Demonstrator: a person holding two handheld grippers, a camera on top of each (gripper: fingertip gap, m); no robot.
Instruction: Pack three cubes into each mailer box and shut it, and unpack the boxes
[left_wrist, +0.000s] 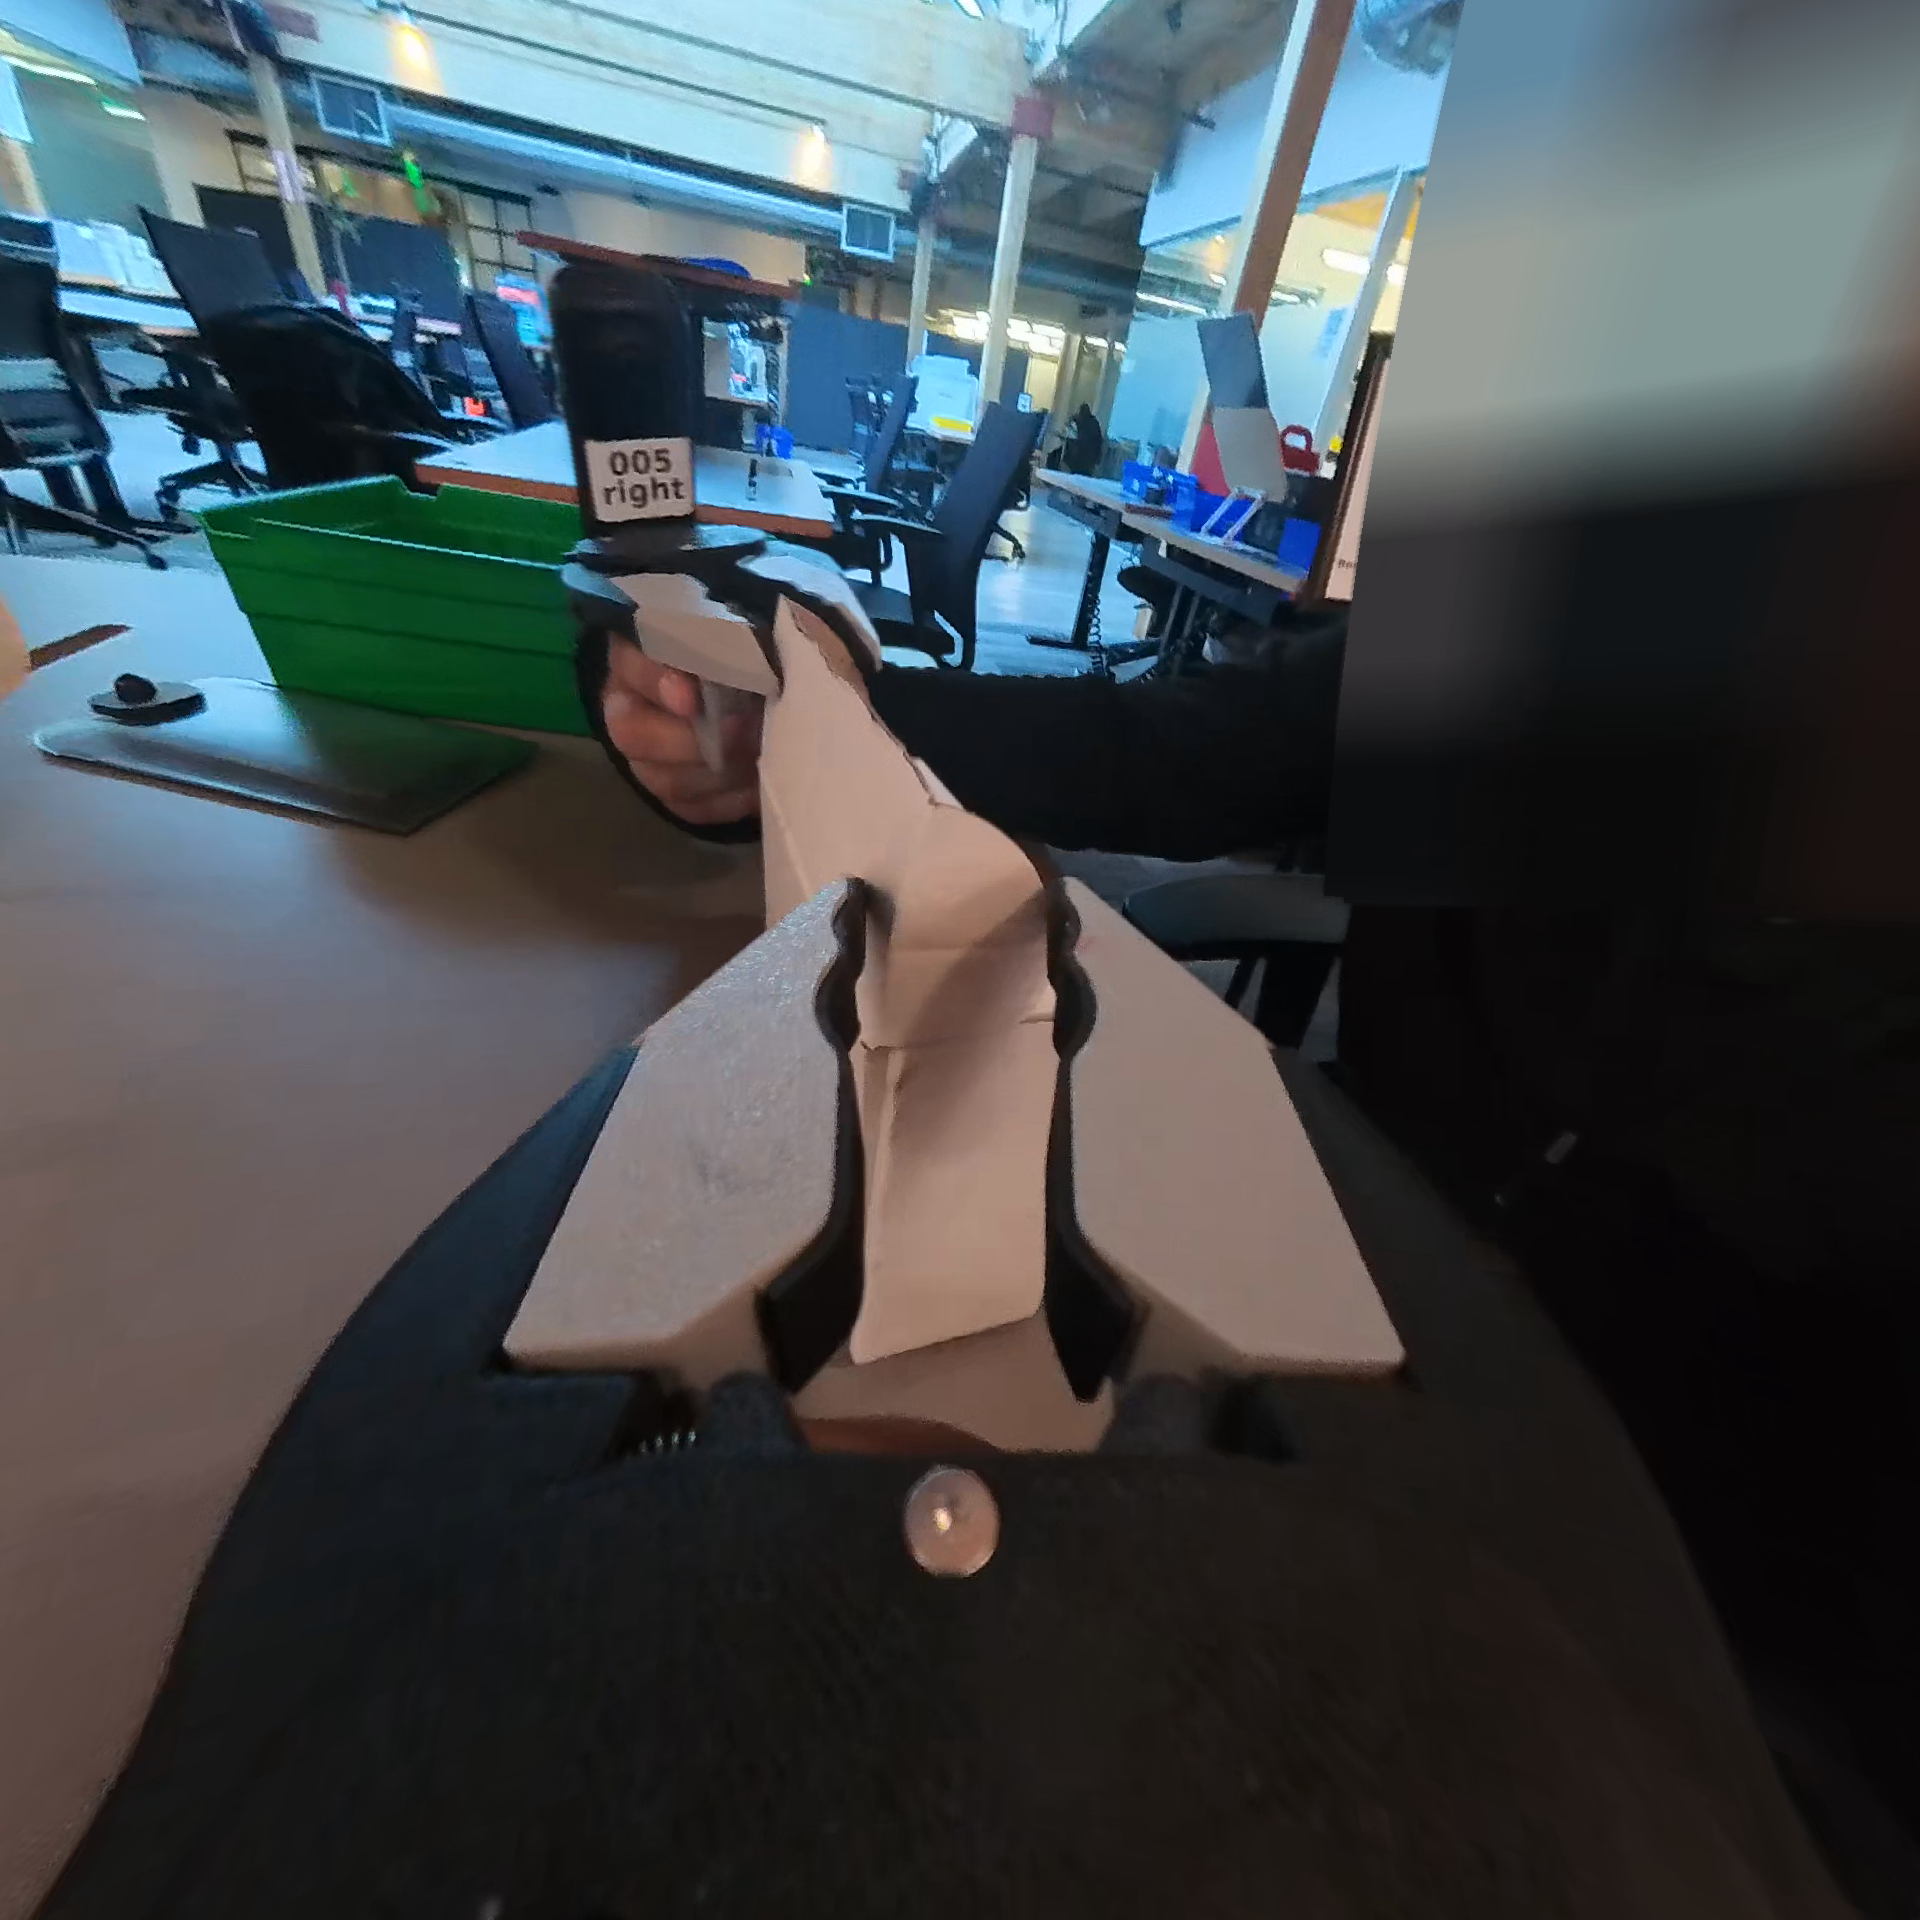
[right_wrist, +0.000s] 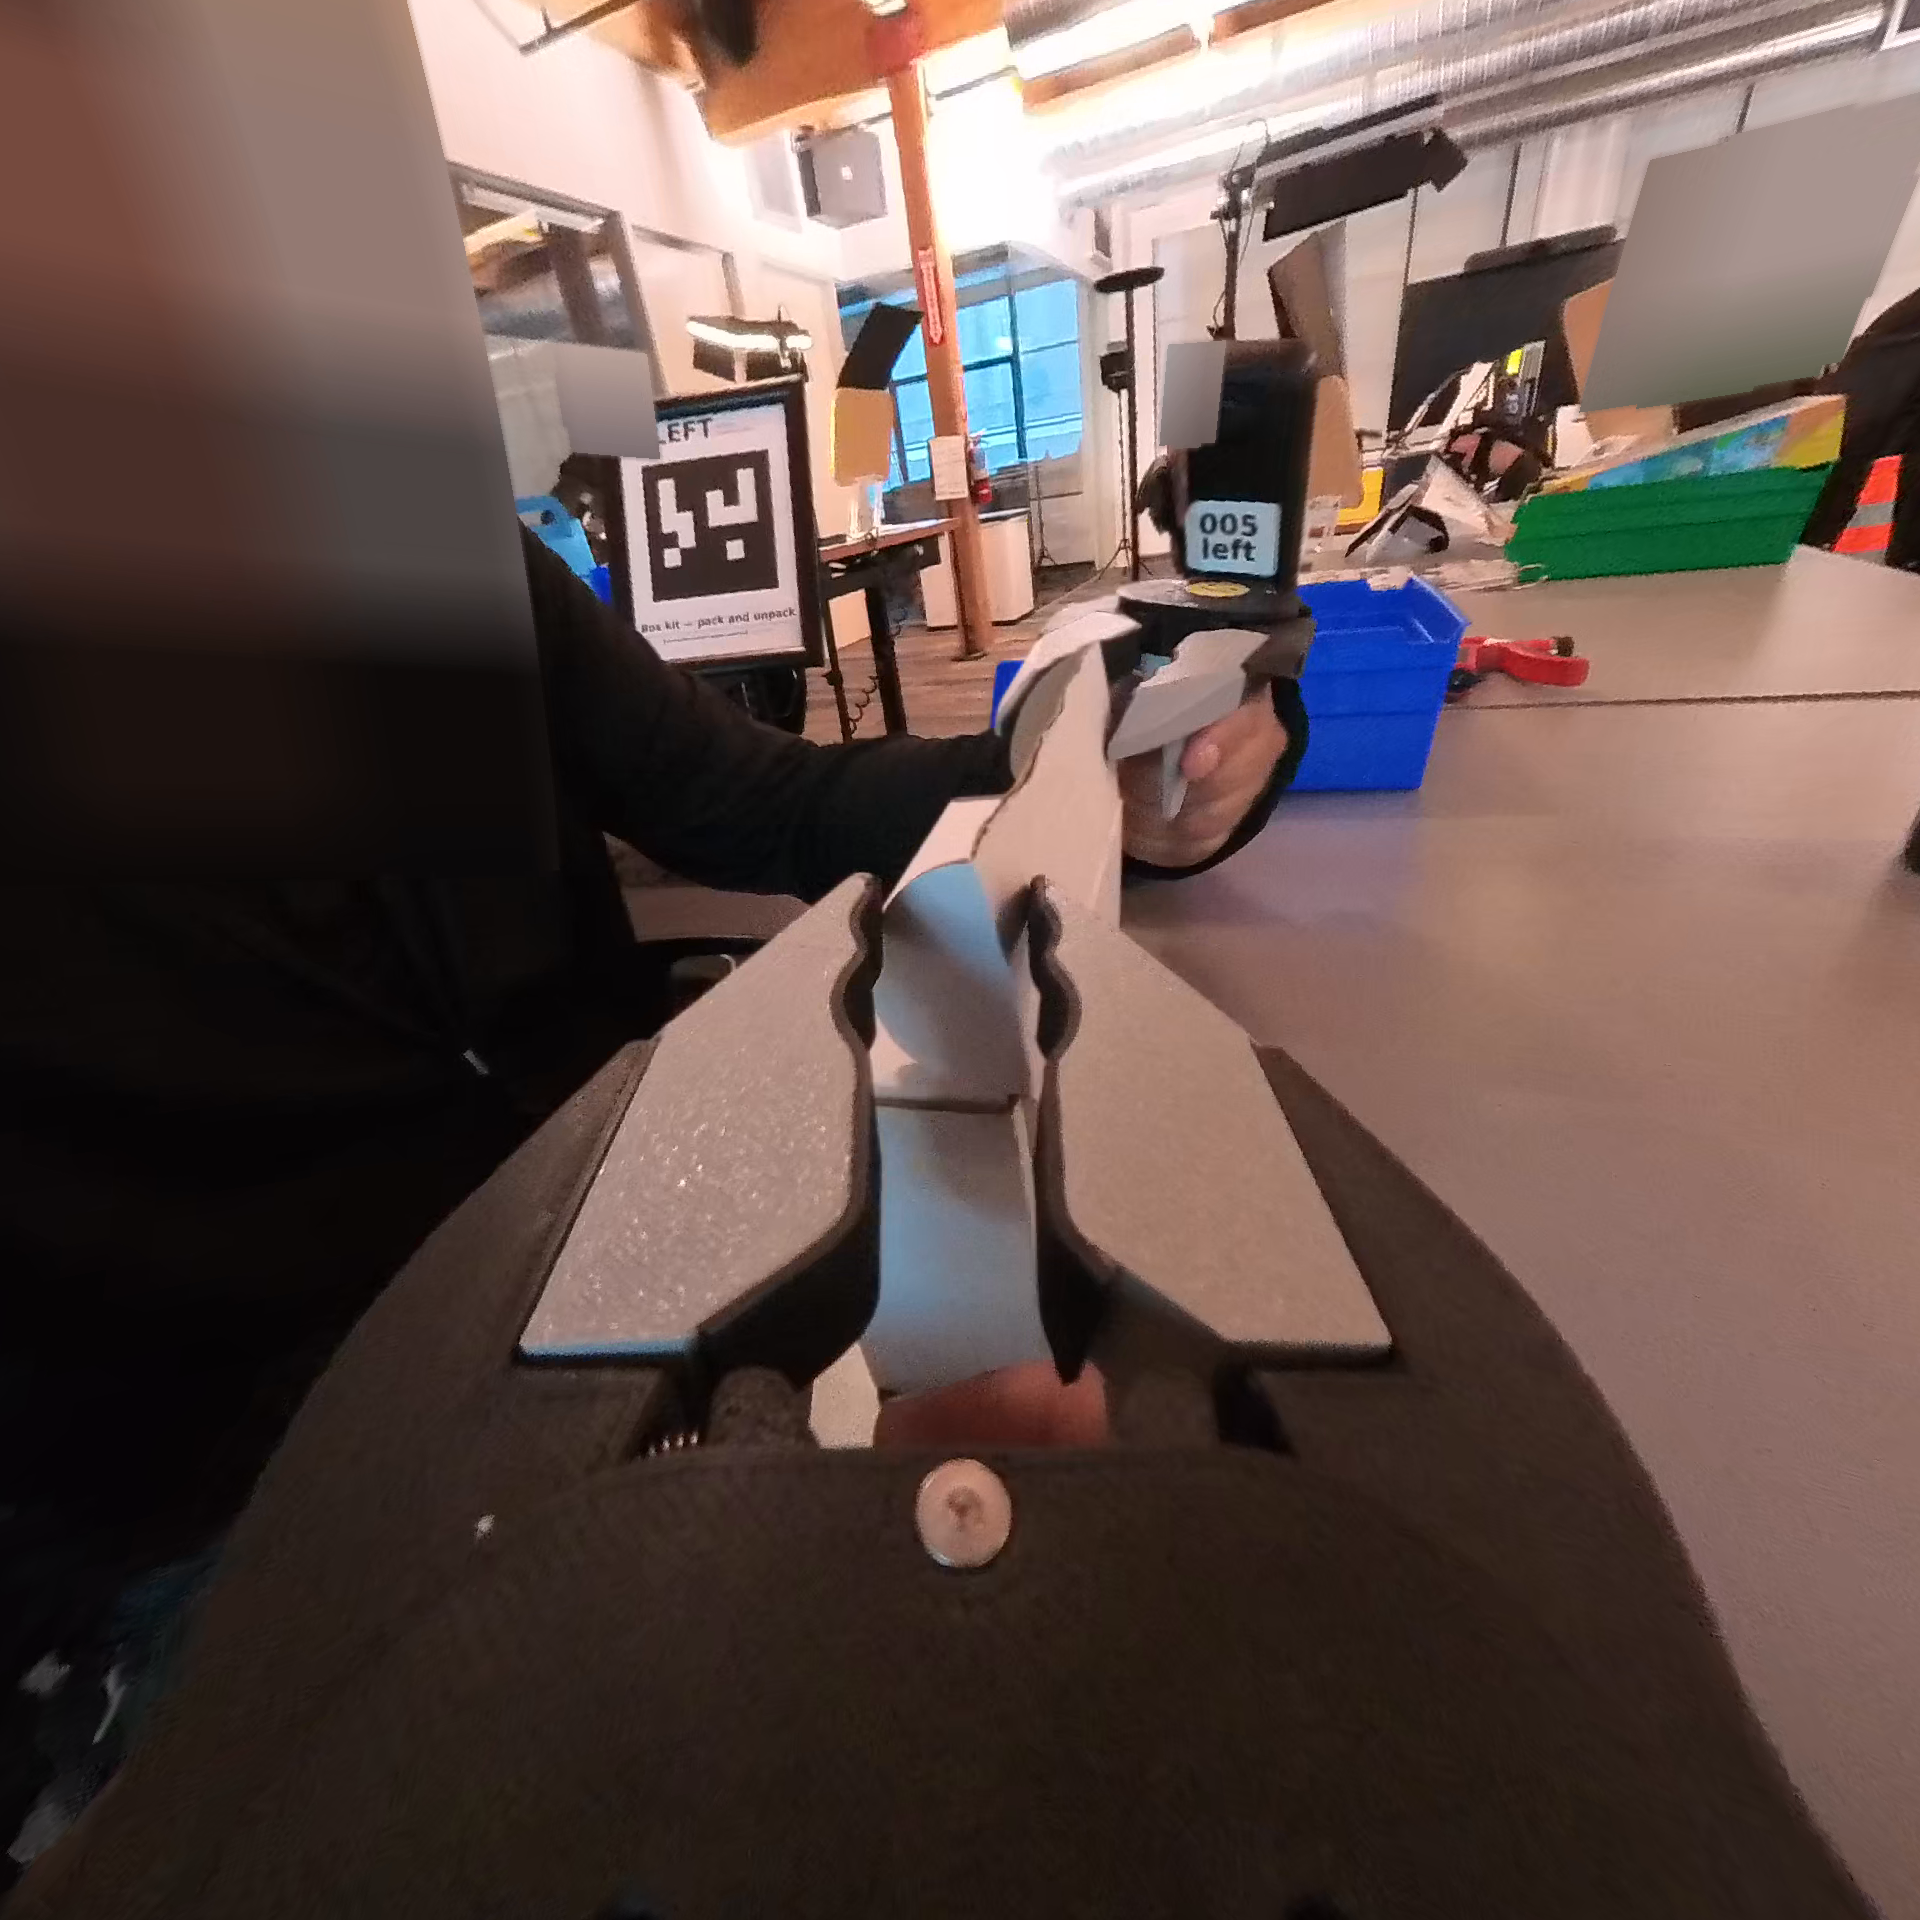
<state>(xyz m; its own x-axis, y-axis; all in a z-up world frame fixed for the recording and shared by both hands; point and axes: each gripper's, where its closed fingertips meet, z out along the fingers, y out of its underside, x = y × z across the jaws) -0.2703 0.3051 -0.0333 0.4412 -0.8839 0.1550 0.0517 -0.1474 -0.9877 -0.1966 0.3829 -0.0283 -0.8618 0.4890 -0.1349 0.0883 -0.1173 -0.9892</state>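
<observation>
1. The mailer box (left_wrist: 883, 831) (white cardboard, unfolded) hangs above the table (left_wrist: 312, 987), spanning both tools.
2. The left gripper (left_wrist: 961, 914) pinches one end of the cardboard; the right gripper (right_wrist: 961, 914) pinches the other.
3. Handling, as judged: light, stiff between creases, prone to bending and buckling. Grip panel edges near fold lines.
4. Surfaces: matte cardboard, scalloped black finger pads (right_wrist: 1055, 987), smooth tabletop.

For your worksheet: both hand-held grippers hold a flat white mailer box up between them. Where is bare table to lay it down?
Bare table lies open before the blue bins. More lies left of the left hand-held gripper, short of the dark mat and green trays. Crowded along those.
</observation>
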